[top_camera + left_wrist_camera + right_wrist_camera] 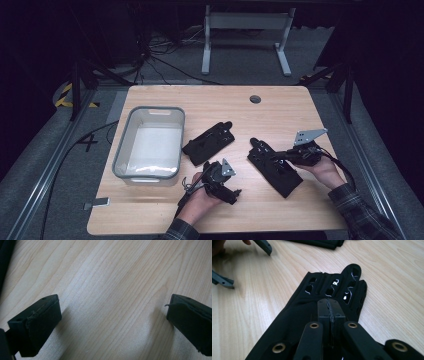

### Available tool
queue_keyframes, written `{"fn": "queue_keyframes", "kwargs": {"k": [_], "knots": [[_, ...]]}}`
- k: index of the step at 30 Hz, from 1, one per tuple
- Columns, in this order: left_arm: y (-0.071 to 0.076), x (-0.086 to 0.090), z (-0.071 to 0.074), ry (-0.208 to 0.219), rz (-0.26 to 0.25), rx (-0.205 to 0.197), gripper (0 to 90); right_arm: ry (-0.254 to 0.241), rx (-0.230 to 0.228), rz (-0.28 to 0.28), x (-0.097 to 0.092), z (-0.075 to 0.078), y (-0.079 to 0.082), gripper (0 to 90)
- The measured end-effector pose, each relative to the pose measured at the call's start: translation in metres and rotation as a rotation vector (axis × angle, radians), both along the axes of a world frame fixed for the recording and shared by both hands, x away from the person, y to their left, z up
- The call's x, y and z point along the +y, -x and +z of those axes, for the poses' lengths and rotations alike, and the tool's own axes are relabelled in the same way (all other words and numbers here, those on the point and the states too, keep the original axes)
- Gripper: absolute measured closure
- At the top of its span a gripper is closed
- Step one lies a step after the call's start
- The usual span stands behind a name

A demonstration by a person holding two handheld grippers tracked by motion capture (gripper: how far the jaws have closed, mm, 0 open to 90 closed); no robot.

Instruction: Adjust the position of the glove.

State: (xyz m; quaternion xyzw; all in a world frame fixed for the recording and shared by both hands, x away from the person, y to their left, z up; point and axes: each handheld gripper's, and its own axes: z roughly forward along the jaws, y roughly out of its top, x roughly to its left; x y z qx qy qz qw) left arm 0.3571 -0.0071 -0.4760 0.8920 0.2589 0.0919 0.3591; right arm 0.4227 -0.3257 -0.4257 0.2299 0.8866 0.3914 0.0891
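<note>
Glove (322, 302) on table (280, 107), R gripper (330, 312) clamped, prob pinching its fabric; L gripper (112, 317) wide open, empty.

A painted "4" (88, 142) marks the floor left of the table.

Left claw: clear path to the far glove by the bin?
Probably yes. The left claw is open over bare table, and the far glove lies just beyond it beside the bin, nothing between.

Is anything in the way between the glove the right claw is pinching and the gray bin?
Yes. The other glove lies on the table between the pinched glove and the bin. The left claw rests nearer the person, off that path.
</note>
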Motion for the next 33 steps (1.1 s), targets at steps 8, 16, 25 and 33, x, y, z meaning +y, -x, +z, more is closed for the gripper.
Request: {"fn": "queue_keyframes", "kwargs": {"k": [8,16,25,33], "knots": [[0.0,0.0,0.0,0.0,0.0,0.0,0.0,0.023,0.005,-0.014,0.004,-0.006,-0.012,89.9],[0.0,0.0,0.0,0.0,0.0,0.0,0.0,0.092,0.019,-0.034,0.009,-0.026,-0.025,90.0],[0.0,0.0,0.0,-0.002,0.0,-0.001,0.1,0.102,0.008,-0.066,-0.001,-0.025,-0.021,90.0],[0.0,0.0,0.0,-0.001,0.0,-0.002,0.1,0.117,0.013,-0.104,-0.019,-0.023,-0.018,90.0]]}}
